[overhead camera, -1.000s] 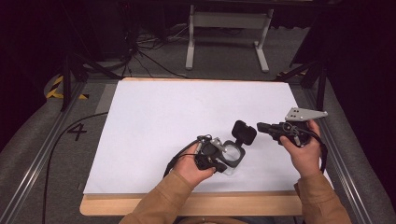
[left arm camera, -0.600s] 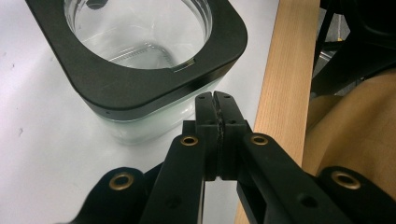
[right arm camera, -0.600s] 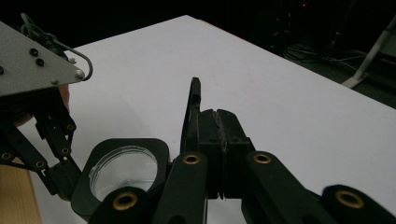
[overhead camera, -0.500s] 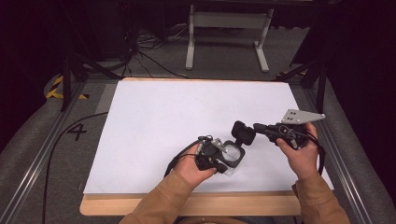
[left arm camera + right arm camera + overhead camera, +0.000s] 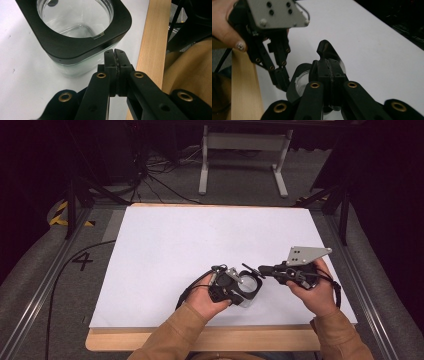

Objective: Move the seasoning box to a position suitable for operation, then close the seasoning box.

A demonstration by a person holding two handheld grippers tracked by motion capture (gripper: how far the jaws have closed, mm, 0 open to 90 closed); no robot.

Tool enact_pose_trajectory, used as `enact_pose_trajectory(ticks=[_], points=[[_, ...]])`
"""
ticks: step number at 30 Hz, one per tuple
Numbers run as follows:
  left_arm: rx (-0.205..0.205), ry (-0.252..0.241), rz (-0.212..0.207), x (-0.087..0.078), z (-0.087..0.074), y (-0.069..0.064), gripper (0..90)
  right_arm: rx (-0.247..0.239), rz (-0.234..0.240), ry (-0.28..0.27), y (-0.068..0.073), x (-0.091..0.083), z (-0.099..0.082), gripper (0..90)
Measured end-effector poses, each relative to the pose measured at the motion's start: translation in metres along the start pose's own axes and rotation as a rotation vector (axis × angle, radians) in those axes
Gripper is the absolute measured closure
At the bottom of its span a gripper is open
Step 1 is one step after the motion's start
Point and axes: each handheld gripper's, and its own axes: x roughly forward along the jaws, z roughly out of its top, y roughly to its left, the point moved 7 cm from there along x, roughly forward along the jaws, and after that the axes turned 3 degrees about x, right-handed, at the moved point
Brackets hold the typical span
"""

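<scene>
A clear glass jar (image 5: 251,292) with a square black collar (image 5: 82,47) stands on the white sheet near the front edge, its mouth uncovered. My left gripper (image 5: 239,295) rests against it, jaws shut with nothing between them (image 5: 115,55), the tips touching the collar's edge. My right gripper (image 5: 262,269) points left, shut (image 5: 329,66) on a thin black lid (image 5: 326,51) held edge-up. That lid (image 5: 249,268) hangs just above the jar (image 5: 298,83). In the right gripper view the left gripper (image 5: 280,80) stands beside the jar.
The white sheet (image 5: 200,240) covers the table; a wooden strip (image 5: 200,341) runs along the front edge. Metal rails flank both sides. A black cable (image 5: 65,270) trails off at left. A stand's legs (image 5: 242,165) rest on the floor behind.
My right gripper has carried the black lid to the left, from beside the jar to just above it. The left hand and the jar have stayed put.
</scene>
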Motion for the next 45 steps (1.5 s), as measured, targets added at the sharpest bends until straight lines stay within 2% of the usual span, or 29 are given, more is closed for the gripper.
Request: enact_pose_trajectory(ticks=[3, 8, 11, 14, 20, 24, 27, 28, 30, 32, 35, 38, 40, 42, 45], points=[[0.002, -0.001, 0.002, -0.001, 0.000, 0.000, 89.4, -0.018, 0.043, 0.038, 0.007, 0.006, -0.003, 90.0], [0.000, -0.001, 0.003, -0.001, 0.000, 0.000, 89.4, -0.014, 0.096, 0.127, 0.013, 0.018, -0.013, 90.0], [0.006, -0.003, 0.003, -0.001, 0.001, 0.001, 89.4, -0.016, 0.116, 0.178, 0.016, 0.025, -0.019, 90.0], [0.008, -0.003, 0.000, -0.001, 0.002, 0.000, 89.3, -0.028, 0.107, 0.221, 0.017, 0.031, -0.025, 90.0], [0.006, -0.004, 0.001, -0.003, 0.001, -0.001, 89.3, -0.025, 0.099, 0.218, 0.017, 0.032, -0.024, 90.0], [0.019, -0.013, 0.003, -0.008, 0.003, -0.002, 88.4, -0.012, 0.080, 0.165, 0.014, 0.026, -0.019, 89.7], [0.035, -0.040, 0.023, -0.022, 0.009, -0.002, 88.2, 0.016, 0.074, 0.148, 0.009, 0.019, -0.019, 89.5], [0.034, -0.060, 0.038, -0.028, 0.010, -0.001, 88.2, 0.043, 0.063, 0.147, 0.004, 0.011, -0.022, 89.4], [0.027, -0.084, 0.057, -0.039, 0.012, 0.002, 88.1, 0.052, 0.063, 0.151, 0.002, 0.008, -0.023, 89.5], [0.009, -0.128, 0.079, -0.053, 0.012, 0.008, 88.1, 0.082, 0.069, 0.163, -0.001, 0.000, -0.027, 89.6], [-0.020, -0.160, 0.120, -0.071, 0.008, 0.019, 87.5, 0.105, 0.060, 0.186, -0.006, -0.010, -0.033, 89.6], [-0.046, -0.185, 0.159, -0.089, 0.002, 0.030, 87.0, 0.145, 0.073, 0.231, -0.010, -0.015, -0.043, 89.8], [-0.079, -0.216, 0.180, -0.099, -0.001, 0.037, 86.9, 0.172, 0.102, 0.287, -0.010, -0.013, -0.051, 89.9], [-0.105, -0.236, 0.194, -0.108, -0.005, 0.043, 86.7, 0.175, 0.102, 0.341, -0.012, -0.007, -0.061, 89.9], [-0.129, -0.252, 0.214, -0.116, -0.010, 0.049, 86.6, 0.174, 0.114, 0.378, -0.013, 0.004, -0.071, 89.9]])
